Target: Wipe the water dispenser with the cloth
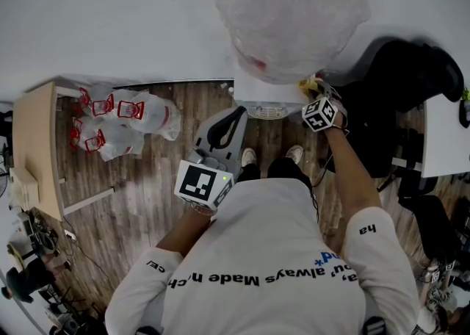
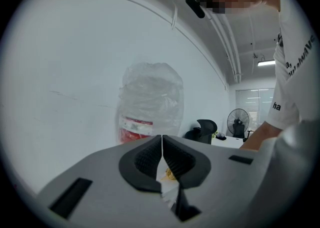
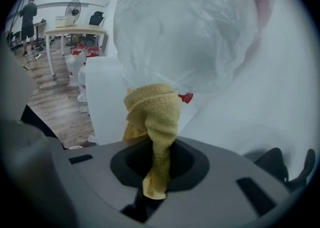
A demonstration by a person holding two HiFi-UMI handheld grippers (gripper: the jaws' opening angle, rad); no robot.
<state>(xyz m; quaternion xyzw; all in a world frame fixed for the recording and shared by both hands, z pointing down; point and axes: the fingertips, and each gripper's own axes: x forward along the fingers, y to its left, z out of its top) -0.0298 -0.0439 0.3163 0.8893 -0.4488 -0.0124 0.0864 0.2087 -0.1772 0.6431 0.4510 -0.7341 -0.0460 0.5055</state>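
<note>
Right gripper (image 3: 159, 162) pinches cloth (image 3: 152, 112) at dispenser (image 3: 107, 97) top corner, nearer arm; left gripper (image 2: 162, 157) pressed together, empty, farther back.

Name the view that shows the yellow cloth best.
The right gripper view: the cloth fills its centre, clamped in the right gripper's jaws. The head view shows only a small yellow scrap; the left gripper view, a tiny speck.

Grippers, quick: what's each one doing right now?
Left gripper: shut, nothing between its jaws.
Right gripper: shut on the yellow cloth.
</note>
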